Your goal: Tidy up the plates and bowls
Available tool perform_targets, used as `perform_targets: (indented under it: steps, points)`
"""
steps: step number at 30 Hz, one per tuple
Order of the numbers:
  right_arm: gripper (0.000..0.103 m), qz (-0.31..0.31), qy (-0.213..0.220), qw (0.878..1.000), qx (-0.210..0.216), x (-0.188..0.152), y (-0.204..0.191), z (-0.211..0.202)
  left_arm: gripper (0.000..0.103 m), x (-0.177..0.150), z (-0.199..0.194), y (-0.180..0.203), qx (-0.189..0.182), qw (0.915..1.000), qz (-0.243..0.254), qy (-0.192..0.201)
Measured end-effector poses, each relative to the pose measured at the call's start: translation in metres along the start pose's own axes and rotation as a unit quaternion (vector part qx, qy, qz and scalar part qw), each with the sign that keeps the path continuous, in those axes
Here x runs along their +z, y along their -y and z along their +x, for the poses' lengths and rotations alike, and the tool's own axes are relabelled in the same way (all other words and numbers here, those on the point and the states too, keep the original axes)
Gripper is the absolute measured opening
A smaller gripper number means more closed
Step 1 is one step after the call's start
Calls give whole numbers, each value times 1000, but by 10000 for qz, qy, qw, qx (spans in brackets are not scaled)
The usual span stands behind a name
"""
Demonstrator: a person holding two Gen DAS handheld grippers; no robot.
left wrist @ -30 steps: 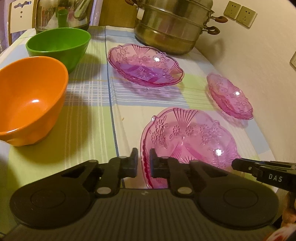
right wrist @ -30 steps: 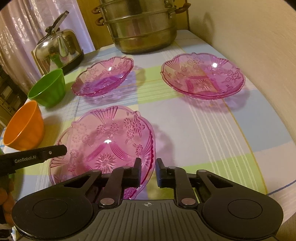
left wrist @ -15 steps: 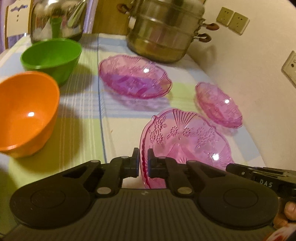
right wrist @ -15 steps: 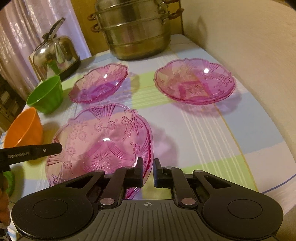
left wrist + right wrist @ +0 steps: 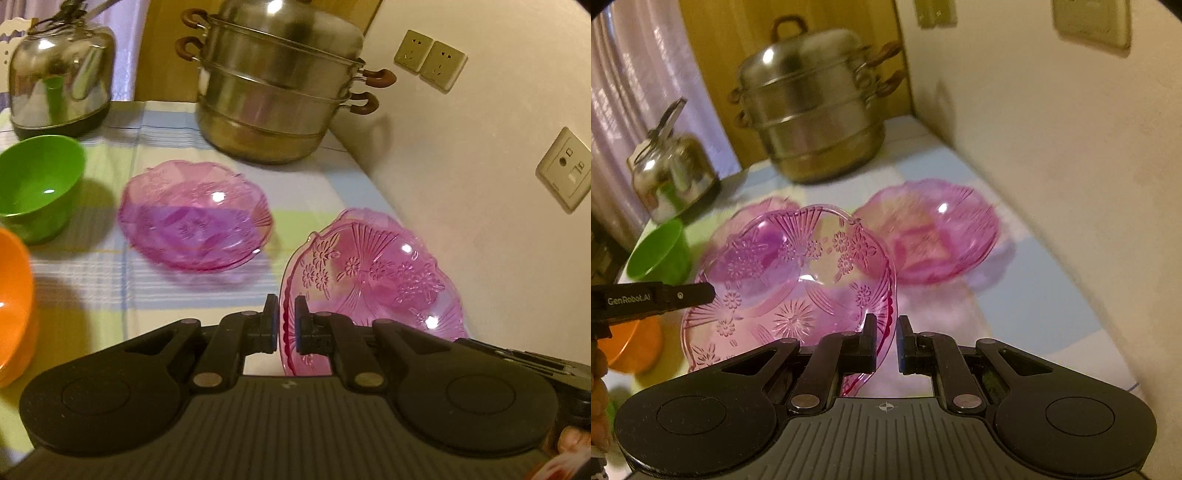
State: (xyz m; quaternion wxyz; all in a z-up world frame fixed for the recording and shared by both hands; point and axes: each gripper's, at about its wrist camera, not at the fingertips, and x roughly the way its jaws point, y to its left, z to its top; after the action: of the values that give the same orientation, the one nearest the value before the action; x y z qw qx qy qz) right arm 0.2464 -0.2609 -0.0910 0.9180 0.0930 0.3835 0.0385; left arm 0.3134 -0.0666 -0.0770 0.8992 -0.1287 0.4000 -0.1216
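My left gripper (image 5: 285, 325) and right gripper (image 5: 886, 341) both pinch the floral pink glass plate's (image 5: 798, 280) rim; I'd keep it level, lowering onto the far-right pink plate (image 5: 934, 232).

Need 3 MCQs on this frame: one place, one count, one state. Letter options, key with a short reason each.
1. The steamer pot stands:
A. at the table's far end
B. beside the orange bowl
C. inside the green bowl

2. Pink glass plates in the right wrist view:
A. one
B. three
C. five

3. The held plate is gripped by:
A. neither gripper
B. left gripper only
C. both grippers, opposite rims

Key: A, it stands beyond every dish, by the kettle. B, one held, two on the cloth. C, left gripper and right gripper jaws each flank its rim.
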Motion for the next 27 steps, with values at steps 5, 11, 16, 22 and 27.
perform_targets:
  steps: [5,11,16,22,27]
  points:
    - [10,102,132,9997,-193,22,15,1,7,17,21,19,-104,9999,64,3]
    - [9,181,257,9985,-440,50,30,7,7,40,48,33,-304,9994,136,-4]
    - [9,234,276,9978,-548,67,39,24,7,55,65,40,-355,9990,271,38]
    - [10,457,244,9968,-616,77,54,39,7,72,81,49,-475,9984,306,94]
    - [10,593,404,9943,-792,81,62,43,7,81,98,57,-582,9975,390,97]
